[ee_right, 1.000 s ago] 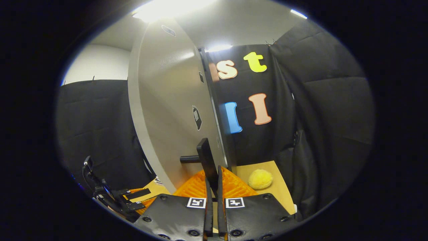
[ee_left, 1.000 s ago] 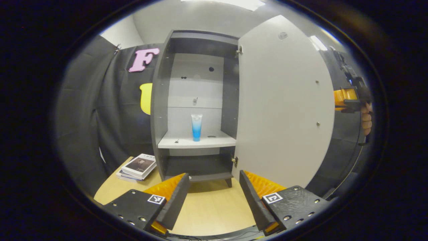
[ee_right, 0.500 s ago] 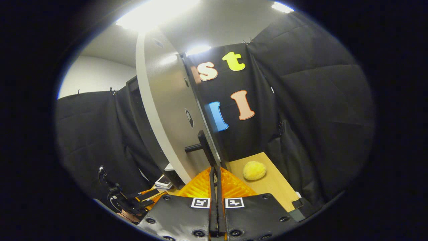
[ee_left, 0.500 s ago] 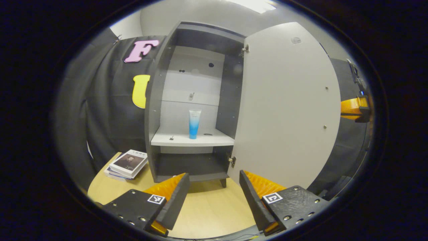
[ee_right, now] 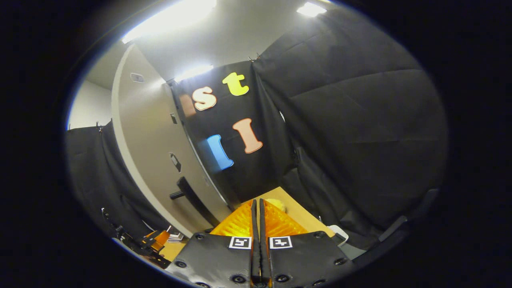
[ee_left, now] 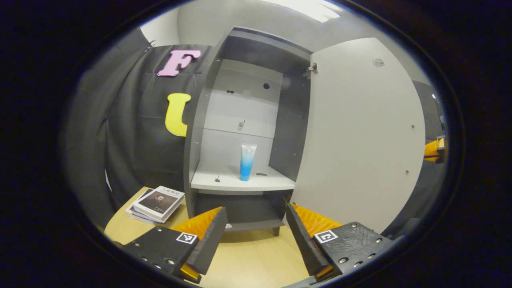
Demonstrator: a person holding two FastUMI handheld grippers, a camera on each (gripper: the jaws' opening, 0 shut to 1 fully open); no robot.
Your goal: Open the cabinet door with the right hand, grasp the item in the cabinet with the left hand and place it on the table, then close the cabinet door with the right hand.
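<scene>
Tube [ee_left: 247, 161] stands upright on cabinet shelf [ee_left: 244, 184].

Matt door [ee_left: 360, 136] (smooth), pale wood-look table [ee_left: 248, 260]

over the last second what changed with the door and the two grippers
The right gripper, jaws shut, let go of the door handle and drew back, leaving the cabinet door swung wide open. The left gripper stayed open, facing the tube, which stands untouched on the shelf.
</scene>
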